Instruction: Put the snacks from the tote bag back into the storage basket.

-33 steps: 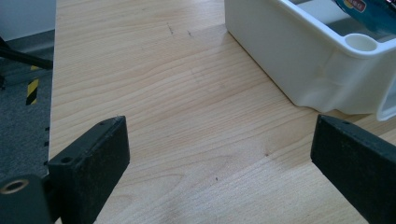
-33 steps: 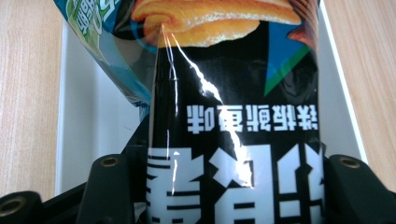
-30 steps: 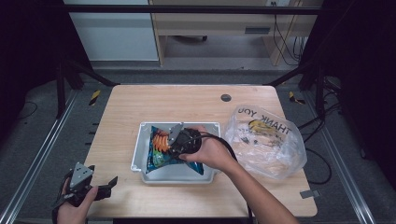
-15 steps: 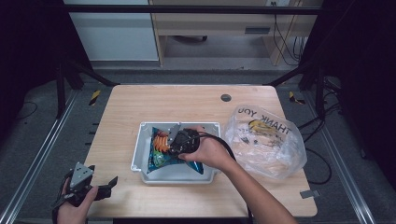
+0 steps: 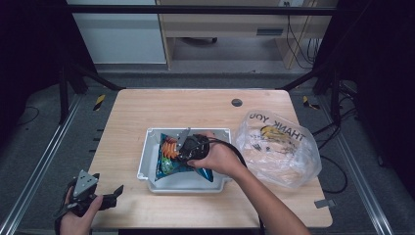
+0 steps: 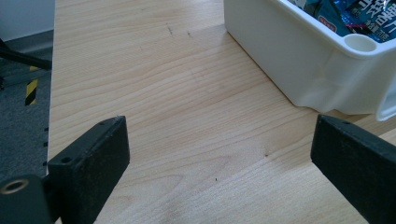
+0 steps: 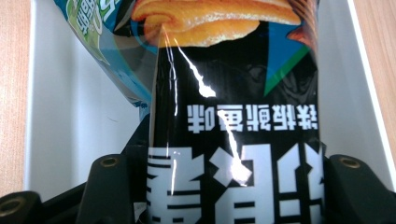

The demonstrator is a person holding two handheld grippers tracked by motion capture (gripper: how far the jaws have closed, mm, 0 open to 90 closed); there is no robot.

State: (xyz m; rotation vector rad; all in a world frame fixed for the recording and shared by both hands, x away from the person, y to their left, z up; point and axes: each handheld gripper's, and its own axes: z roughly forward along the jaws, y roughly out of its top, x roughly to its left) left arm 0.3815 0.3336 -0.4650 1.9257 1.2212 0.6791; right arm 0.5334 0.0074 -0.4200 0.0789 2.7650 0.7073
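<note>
At the lower left of the high view my left tongs (image 5: 105, 196) sit in my hand at the near corner of the counter (image 5: 195, 110), off the edge of the wood and well apart from everything else. Their jaws stand wide apart with nothing between them; in the left gripper view they frame bare wood grain, and the white bin's outer wall and rounded corner post (image 6: 303, 60) fill the upper right of that frame.

Moving toward the middle of the high view, the white bin (image 5: 147, 164) rests flat on the counter, slightly left of centre. Inside it lies a blue snack bag (image 5: 169, 164) with orange crisps printed on it, spread across the bin's left half.

Just right of that, in the centre of the frame, my right tongs (image 5: 183, 147) reach into the bin from the right, my hand wrapped around the body. In the right gripper view the jaws are clamped on a dark snack packet (image 7: 233, 140) printed with white characters and a picture of crisps at its top; the packet stands squeezed between the two jaws at the bottom of the frame, over the bin's pale floor (image 7: 70, 116), with a blue bag's edge (image 7: 100, 37) in the upper left.

At the right of the high view a clear plastic bag (image 5: 279, 147) printed with black letters lies crumpled on the counter, just beside the bin.
</note>
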